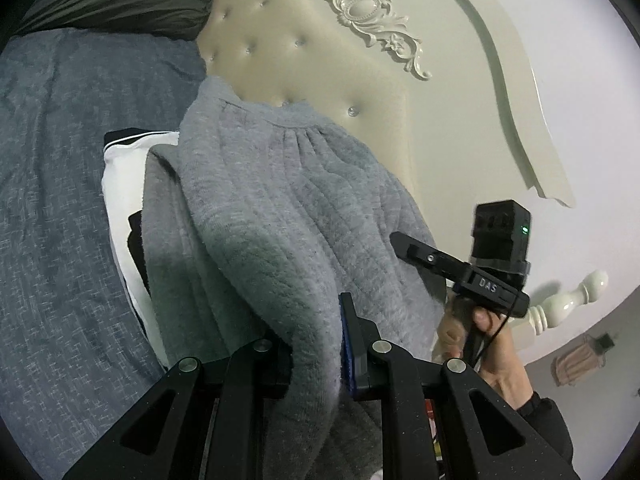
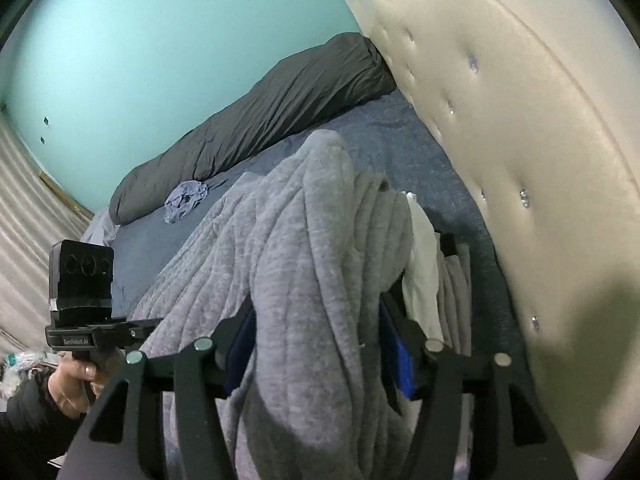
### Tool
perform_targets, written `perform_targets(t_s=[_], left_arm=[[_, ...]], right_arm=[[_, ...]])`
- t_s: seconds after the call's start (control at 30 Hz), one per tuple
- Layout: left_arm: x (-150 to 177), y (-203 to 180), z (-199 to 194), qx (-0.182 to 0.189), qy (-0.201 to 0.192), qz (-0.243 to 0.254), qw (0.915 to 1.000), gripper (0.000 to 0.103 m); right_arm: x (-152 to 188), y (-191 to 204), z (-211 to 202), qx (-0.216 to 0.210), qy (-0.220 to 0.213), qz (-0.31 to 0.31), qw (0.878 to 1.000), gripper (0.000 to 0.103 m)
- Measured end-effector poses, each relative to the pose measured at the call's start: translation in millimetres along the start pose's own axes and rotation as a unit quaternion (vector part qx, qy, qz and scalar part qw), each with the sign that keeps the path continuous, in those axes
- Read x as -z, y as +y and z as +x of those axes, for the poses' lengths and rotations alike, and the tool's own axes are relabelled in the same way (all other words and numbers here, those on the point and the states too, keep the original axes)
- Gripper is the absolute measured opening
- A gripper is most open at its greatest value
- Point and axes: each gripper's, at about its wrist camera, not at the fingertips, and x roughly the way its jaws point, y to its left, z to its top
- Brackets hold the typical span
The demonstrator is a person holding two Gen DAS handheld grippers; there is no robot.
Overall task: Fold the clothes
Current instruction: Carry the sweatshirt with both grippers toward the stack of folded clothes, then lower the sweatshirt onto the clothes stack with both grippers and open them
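We've got the fuzzy grey garment [image 1: 280, 200] held up over the blue bedspread [image 1: 52, 200] near the tufted headboard [image 2: 520, 140], left gripper [image 1: 316, 360] and right gripper [image 2: 316, 356] both clamped on its bunched fabric.

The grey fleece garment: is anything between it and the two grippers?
Nothing visible. The grey fleece garment is already bunched between the fingers of the left gripper and the right gripper, which both grip it directly above the bed.
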Motion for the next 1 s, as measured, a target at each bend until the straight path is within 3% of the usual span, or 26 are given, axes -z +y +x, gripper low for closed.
perform_targets(t_s=[0.2,0.3,0.4,0.47,0.57,0.63,0.77,1.0], left_arm=[[-1,-3,0,-0.019,0.0,0.013,0.9997,0.016],[-3,-4,2,-0.03,0.0,0.02,0.9993,0.016],[-1,-5,1,-0.037,0.001,0.023,0.999,0.016],[-1,-8,-1,-0.044,0.002,0.027,0.9987,0.017],[-3,-15,-14,-0.074,-0.01,0.046,0.9961,0.017],[-4,-19,-23,-0.095,-0.018,0.059,0.9936,0.017],[-7,-33,-48,-0.139,-0.052,0.1,0.9838,0.018],[-11,-56,-28,-0.137,-0.028,0.156,0.9779,0.018]], right_arm=[[-4,15,-27,0.08,-0.05,-0.01,0.995,0.061],[-6,31,-53,0.135,-0.109,-0.011,0.985,0.061],[-10,50,-64,0.098,-0.136,-0.019,0.986,0.055],[-12,63,-55,0.088,-0.123,-0.041,0.988,0.035],[-14,68,-23,0.092,-0.078,-0.057,0.991,0.017],[-3,64,-11,0.109,-0.061,-0.049,0.991,0.016],[6,54,-6,0.112,-0.065,-0.035,0.991,0.013],[20,46,-4,0.118,-0.069,-0.028,0.99,0.011]])
